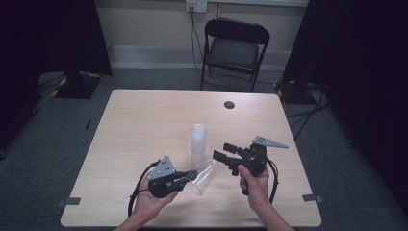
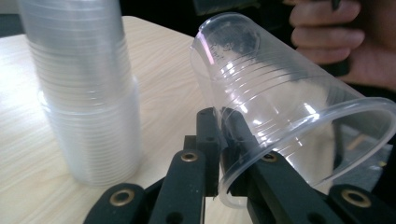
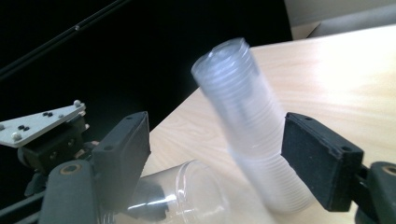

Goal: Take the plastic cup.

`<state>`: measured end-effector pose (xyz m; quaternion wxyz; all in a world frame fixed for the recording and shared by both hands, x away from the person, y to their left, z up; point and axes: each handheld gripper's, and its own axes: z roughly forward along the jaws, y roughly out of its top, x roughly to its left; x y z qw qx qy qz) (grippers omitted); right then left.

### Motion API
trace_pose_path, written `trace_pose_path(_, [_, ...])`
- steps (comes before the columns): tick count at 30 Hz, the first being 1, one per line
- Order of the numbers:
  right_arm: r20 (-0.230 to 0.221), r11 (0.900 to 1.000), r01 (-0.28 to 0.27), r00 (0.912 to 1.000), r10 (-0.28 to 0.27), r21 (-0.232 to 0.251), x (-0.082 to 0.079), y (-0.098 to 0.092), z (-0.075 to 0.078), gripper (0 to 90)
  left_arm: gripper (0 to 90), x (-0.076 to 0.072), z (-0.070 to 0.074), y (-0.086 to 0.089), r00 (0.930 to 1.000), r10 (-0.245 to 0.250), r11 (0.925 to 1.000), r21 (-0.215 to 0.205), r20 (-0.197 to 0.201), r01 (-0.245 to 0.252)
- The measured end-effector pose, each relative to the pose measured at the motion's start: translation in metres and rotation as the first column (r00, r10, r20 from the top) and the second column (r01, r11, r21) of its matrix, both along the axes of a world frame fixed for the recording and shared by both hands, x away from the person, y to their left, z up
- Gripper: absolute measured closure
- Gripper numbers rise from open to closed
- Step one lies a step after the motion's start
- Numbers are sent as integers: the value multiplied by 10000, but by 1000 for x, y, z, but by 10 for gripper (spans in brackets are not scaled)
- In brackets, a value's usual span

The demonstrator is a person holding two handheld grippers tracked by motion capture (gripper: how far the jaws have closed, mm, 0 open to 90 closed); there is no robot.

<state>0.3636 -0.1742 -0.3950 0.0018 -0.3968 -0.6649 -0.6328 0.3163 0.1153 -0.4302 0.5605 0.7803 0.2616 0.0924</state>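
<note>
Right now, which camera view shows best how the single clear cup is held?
The left gripper view: the single clear cup lies on its side, its rim wall pinched between the left gripper's jaws. The high view shows it small. The right gripper view shows its base end, blurred.

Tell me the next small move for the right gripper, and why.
Probably ease the right gripper toward the base of the single clear cup and close on it. The left gripper already pinches that cup's rim, holding it tilted beside the cup stack, while the right jaws stand open with nothing pressed between them.
</note>
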Motion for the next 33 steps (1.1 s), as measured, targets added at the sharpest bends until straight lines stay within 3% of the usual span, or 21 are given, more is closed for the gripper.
trace_pose_path(4, [312, 9997, 122, 9994, -115, -207, 0, -8, 6, 233, 875, 1, 0, 0, 9996, -24, 9998, 206, -273, 29])
trace_pose_path(6, [406, 9991, 70, 9992, -53, -421, -2, -9, 5, 233, 876, 3, 0, 0, 9982, -23, 9994, 349, -599, 44])
trace_pose_path(8, [520, 9964, 27, 9986, 17, -844, -5, -10, 2, 230, 877, 6, 0, 0, 9943, -152, 9977, 639, -1060, 221])
trace_pose_path(12, [503, 9893, -194, 9984, 269, -1449, -8, -9, -7, 231, 878, 13, -5, 1, 9866, -256, 9925, 1139, -1614, 444])
trace_pose_path(15, [533, 9801, -528, 9965, 641, -1915, -10, -7, -11, 232, 879, 15, -7, 1, 9796, -393, 9902, 1235, -1972, 646])
trace_pose_path(18, [788, 9648, -815, 9914, 1042, -2500, -14, -2, -13, 232, 880, 16, -8, 1, 9732, -516, 9877, 1324, -2240, 829])
trace_pose_path(20, [842, 9526, -986, 9882, 1277, -2878, -17, 1, -14, 243, 880, 16, -8, 0, 9729, -500, 9856, 1466, -2256, 847])
trace_pose_path(23, [871, 9394, -1265, 9830, 1619, -3186, -21, 5, -16, 236, 881, 16, -8, -1, 9694, -606, 9798, 1710, -2379, 1032])
trace_pose_path(25, [938, 9321, -1382, 9794, 1789, -3348, -22, 7, -17, 233, 881, 17, -8, -1, 9647, -692, 9783, 1719, -2543, 1155])
trace_pose_path(27, [1052, 9198, -1447, 9751, 1951, -3648, -24, 8, -18, 220, 881, 17, -7, -1, 9645, -675, 9788, 1706, -2554, 1136])
trace_pose_path(30, [1303, 8968, -1597, 9641, 2316, -4126, -29, 11, -18, 200, 881, 19, -7, 0, 9598, -785, 9765, 1729, -2695, 1284])
trace_pose_path(33, [1568, 8694, -1839, 9463, 2829, -4585, -34, 14, -19, 150, 880, 21, -8, 0, 9557, -789, 9741, 1818, -2836, 1344])
